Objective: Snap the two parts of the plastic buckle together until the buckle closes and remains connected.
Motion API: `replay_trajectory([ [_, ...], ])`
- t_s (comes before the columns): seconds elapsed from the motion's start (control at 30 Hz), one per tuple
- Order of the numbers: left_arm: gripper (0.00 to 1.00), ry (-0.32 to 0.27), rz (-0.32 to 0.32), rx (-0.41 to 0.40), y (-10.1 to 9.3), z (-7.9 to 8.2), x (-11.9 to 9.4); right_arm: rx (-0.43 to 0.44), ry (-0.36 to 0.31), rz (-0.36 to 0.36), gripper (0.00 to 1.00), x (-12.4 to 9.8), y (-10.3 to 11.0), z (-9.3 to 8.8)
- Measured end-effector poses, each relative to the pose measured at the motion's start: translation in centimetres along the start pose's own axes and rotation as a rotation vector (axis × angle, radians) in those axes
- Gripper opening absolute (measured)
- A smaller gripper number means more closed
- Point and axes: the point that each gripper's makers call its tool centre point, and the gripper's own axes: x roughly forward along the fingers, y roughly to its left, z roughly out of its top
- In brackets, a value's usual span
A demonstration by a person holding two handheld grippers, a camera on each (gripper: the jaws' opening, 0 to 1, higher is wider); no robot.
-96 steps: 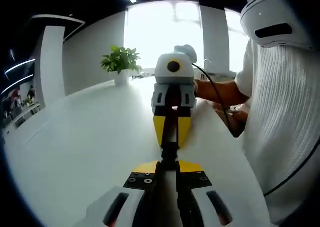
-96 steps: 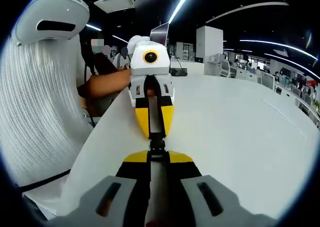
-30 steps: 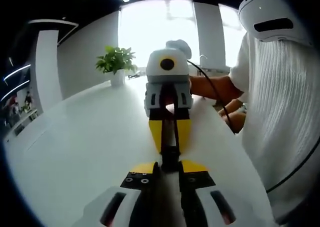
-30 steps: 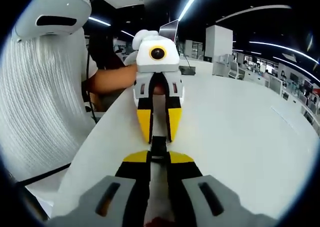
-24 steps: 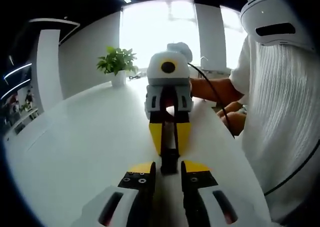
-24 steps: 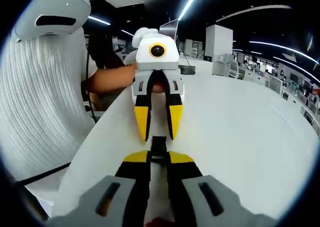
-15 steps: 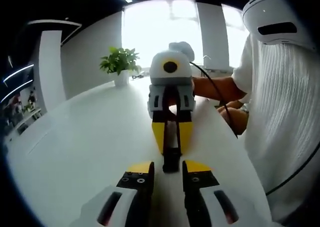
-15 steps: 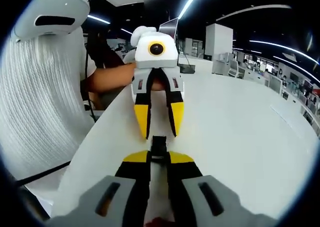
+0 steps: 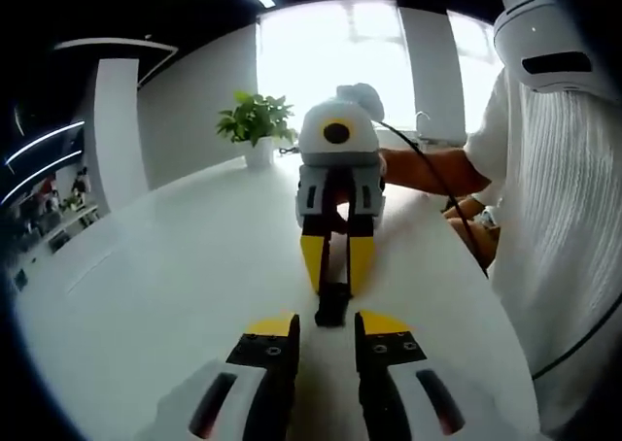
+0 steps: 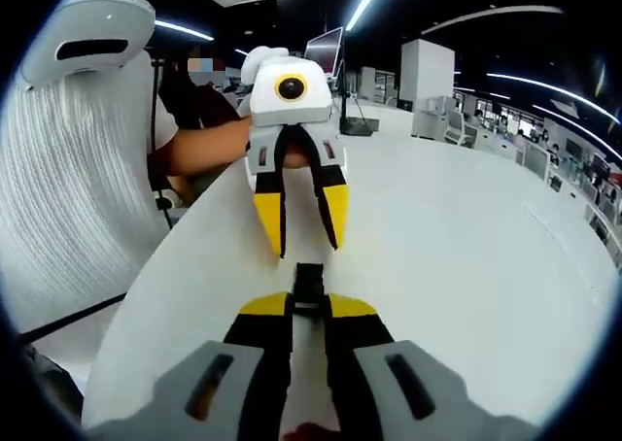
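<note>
Left tongs (image 9: 326,329) released, backed off | right tongs (image 10: 308,305) pinch buckle (image 10: 308,278) | plant (image 9: 257,120) behind

Your two gripper cameras face each other at close range, low over the white table (image 9: 175,266) (each framing the opposite gripper), sharing the buckle (image 9: 331,303) between them.

In the left gripper view, the black plastic buckle (image 9: 332,303) sits between the two grippers above the white tabletop (image 9: 175,286). The right gripper (image 9: 335,266) lies beyond it, facing the left gripper (image 9: 326,329), whose jaws stand just before the buckle. A potted green plant (image 9: 258,128) stands behind on the tabletop, left of the right gripper.
</note>
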Motion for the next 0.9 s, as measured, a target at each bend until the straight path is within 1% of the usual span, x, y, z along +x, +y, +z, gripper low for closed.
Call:
replay_trajectory([
  [0.13, 0.22, -0.001, 0.05, -0.007, 1.0, 0.1, -0.3, 0.002, 0.012, 0.006, 0.12, -0.2, -0.9, -0.1],
  [0.2, 0.22, -0.014, 0.075, -0.009, 1.5, 0.4, -0.6, 0.002, 0.014, 0.01, 0.12, -0.2, -1.2, -0.1],
  [0.33, 0.22, -0.019, 0.092, -0.016, 1.8, 0.6, -0.7, -0.001, 0.025, 0.011, 0.12, -0.1, -2.4, -0.2],
  [0.5, 0.22, 0.0, 0.108, -0.022, 2.1, 0.0, -0.7, 0.006, 0.034, 0.011, 0.12, -0.1, -4.0, -0.5],
  [0.73, 0.22, -0.005, 0.181, -0.051, 3.5, -0.4, -1.3, -0.004, 0.041, 0.015, 0.12, -0.1, -4.9, -0.5],
  [0.9, 0.22, -0.013, 0.228, -0.063, 4.4, -0.5, -1.5, -0.001, 0.06, 0.016, 0.12, -0.1, -6.4, -0.8],
])
